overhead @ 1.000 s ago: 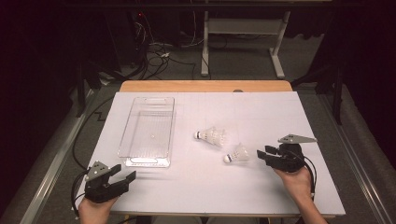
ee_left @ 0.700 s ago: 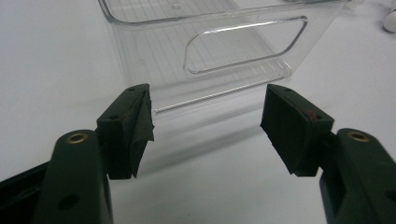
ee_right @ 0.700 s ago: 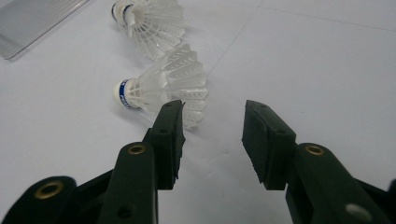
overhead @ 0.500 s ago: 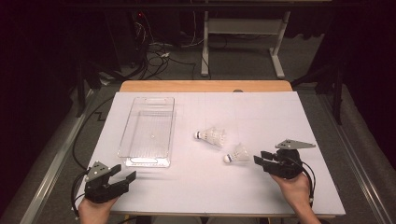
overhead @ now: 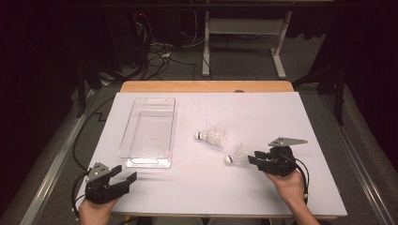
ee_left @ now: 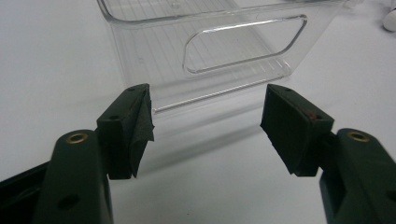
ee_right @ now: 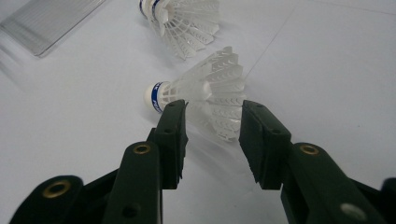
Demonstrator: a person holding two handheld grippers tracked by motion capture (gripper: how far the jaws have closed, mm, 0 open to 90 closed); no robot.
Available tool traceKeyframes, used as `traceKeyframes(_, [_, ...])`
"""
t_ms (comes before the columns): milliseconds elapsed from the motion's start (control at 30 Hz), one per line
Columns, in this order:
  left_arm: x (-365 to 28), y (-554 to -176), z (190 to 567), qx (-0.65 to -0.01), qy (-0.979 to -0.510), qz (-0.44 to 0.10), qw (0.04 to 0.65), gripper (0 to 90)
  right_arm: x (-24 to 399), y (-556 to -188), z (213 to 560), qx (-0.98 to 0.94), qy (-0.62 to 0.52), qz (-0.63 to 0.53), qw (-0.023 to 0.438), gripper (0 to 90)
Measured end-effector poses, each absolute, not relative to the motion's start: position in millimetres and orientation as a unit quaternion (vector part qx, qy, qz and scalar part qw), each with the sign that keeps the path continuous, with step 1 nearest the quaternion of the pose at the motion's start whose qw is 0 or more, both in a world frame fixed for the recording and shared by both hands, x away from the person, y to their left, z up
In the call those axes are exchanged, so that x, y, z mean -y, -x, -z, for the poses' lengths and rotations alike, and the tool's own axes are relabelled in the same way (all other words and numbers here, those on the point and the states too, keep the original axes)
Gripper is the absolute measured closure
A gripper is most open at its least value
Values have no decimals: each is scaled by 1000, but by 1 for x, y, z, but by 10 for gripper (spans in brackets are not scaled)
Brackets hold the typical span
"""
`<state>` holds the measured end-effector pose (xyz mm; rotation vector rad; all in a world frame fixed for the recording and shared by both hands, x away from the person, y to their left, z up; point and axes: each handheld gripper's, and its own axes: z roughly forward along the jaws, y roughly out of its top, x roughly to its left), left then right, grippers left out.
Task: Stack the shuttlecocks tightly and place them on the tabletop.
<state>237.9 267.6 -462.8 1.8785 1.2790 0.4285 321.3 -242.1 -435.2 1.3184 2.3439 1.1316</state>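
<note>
R gripper (ee_right: 212,135) straddles shuttlecock (ee_right: 205,91) — maybe touching.

The place looks like a lab or recording workspace: a wooden table (overhead: 206,86) covered by a white sheet (overhead: 263,117) stands in a dark room, with tangled cables (overhead: 159,54) on the grey floor (overhead: 244,61) and a white metal desk frame (overhead: 244,28) behind it.
</note>
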Motion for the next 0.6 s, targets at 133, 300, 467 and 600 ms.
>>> traceKeyframes(133, [-268, -237, 463, -506, -743, -170, 404, 344, 238, -325, 437, -803, -447, -379, 111, 616])
traceKeyframes(300, [-268, -238, 463, -506, -743, -169, 404, 344, 234, -329, 440, -805, -448, -374, 108, 619])
traceKeyframes(467, [-268, -237, 463, -506, -743, -170, 404, 344, 231, -332, 443, -809, -448, -366, 105, 633])
traceKeyframes(600, [-268, -238, 463, -506, -744, -170, 402, 344, 228, -334, 444, -813, -446, -360, 102, 646])
